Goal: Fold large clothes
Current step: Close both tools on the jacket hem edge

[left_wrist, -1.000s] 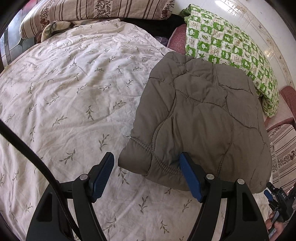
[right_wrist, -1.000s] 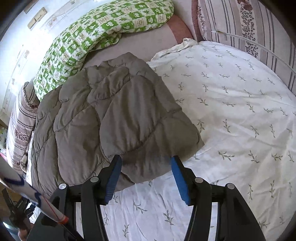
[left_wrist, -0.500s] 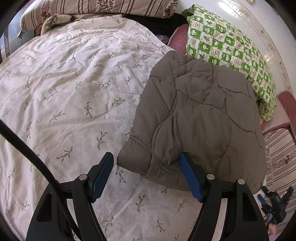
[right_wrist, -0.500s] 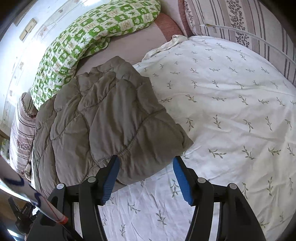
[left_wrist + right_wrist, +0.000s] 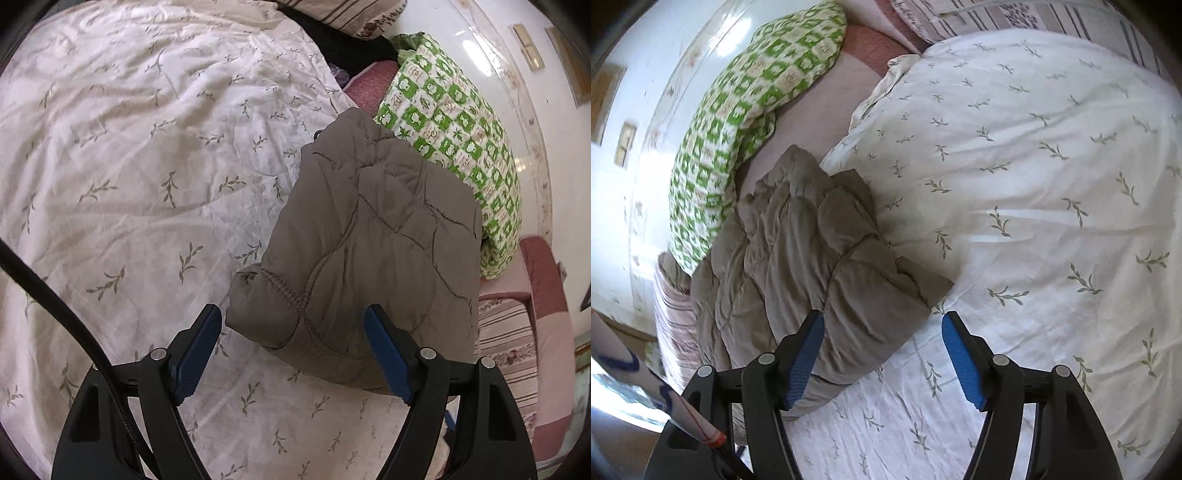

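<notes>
A grey-brown quilted jacket (image 5: pixel 373 243) lies folded into a thick bundle on the leaf-print white bedsheet (image 5: pixel 140 177). My left gripper (image 5: pixel 295 350) is open and empty, above the jacket's near edge. In the right wrist view the jacket (image 5: pixel 820 266) lies at centre left. My right gripper (image 5: pixel 882 354) is open and empty, just in front of the jacket's near corner. Neither gripper touches the fabric as far as I can see.
A green-and-white checked pillow (image 5: pixel 458 147) lies beyond the jacket against the white wall, also in the right wrist view (image 5: pixel 753 122). Striped pillows (image 5: pixel 997 14) sit at the bed's far end. A pink striped mattress edge (image 5: pixel 517 343) borders the jacket side.
Both grippers have drawn back and lifted away from the jacket, which looks smaller and farther off. The jacket has stayed folded in place. Both jaws have stayed open.
</notes>
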`<state>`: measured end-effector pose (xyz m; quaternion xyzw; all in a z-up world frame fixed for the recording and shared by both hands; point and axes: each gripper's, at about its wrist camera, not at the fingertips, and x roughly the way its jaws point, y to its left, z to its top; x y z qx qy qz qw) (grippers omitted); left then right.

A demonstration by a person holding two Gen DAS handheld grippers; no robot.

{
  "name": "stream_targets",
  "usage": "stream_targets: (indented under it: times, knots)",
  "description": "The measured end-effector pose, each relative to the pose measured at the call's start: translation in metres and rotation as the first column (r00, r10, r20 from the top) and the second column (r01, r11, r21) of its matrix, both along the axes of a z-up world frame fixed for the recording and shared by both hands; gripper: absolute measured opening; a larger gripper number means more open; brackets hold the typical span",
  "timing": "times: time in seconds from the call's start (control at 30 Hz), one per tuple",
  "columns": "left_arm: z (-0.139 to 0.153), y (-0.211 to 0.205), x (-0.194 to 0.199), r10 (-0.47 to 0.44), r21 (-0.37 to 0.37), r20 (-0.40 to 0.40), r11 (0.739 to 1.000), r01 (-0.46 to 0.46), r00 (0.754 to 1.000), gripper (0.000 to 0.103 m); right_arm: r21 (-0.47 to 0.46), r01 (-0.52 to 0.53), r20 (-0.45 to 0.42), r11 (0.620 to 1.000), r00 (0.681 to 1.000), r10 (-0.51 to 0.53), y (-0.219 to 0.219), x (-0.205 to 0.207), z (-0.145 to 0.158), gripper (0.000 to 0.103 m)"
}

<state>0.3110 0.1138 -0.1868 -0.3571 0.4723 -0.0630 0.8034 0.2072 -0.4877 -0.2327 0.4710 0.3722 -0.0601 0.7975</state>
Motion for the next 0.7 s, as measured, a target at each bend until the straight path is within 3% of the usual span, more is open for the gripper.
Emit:
stream_targets:
  times: [0.37, 0.7]
  knots:
    - [-0.011, 0.010, 0.000, 0.032, -0.070, -0.029, 0.997, -0.034, 0.999, 0.084, 0.099, 0.029, 0.018, 0.995, 0.999, -0.031, 0.005, 0.015, -0.022, 0.077]
    - [-0.032, 0.012, 0.015, 0.083, -0.166, 0.011, 0.983, -0.080, 0.996, 0.088, 0.167, 0.098, 0.070, 0.981, 0.991, -0.110, 0.006, 0.029, -0.039, 0.090]
